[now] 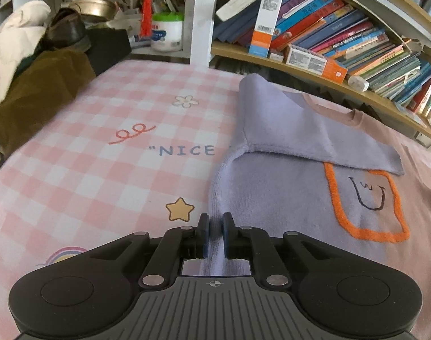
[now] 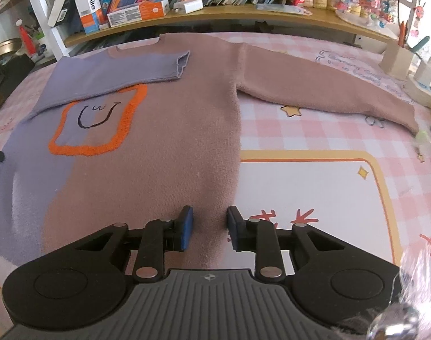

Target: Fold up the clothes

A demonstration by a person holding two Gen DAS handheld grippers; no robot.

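A knit sweater (image 2: 172, 141), lavender on its left and brown on its right, lies flat on the pink checked sheet (image 1: 102, 155), with an orange-outlined face patch (image 2: 99, 119) on the chest. Its lavender sleeve (image 1: 286, 124) is folded across the chest. The brown sleeve (image 2: 328, 82) stretches out to the right. My left gripper (image 1: 215, 226) sits at the sweater's lower left edge, jaws nearly together, with lavender fabric filling the narrow gap. My right gripper (image 2: 210, 221) hovers open over the brown lower part, near the right side seam; its pads are not pressing on the fabric.
A crowded bookshelf (image 2: 215, 14) runs along the far side of the bed. Brown and cream clothes (image 1: 36, 90) are piled at the far left, with a white tub (image 1: 167, 34) and pens behind. A wooden holder (image 2: 396, 59) stands at the far right.
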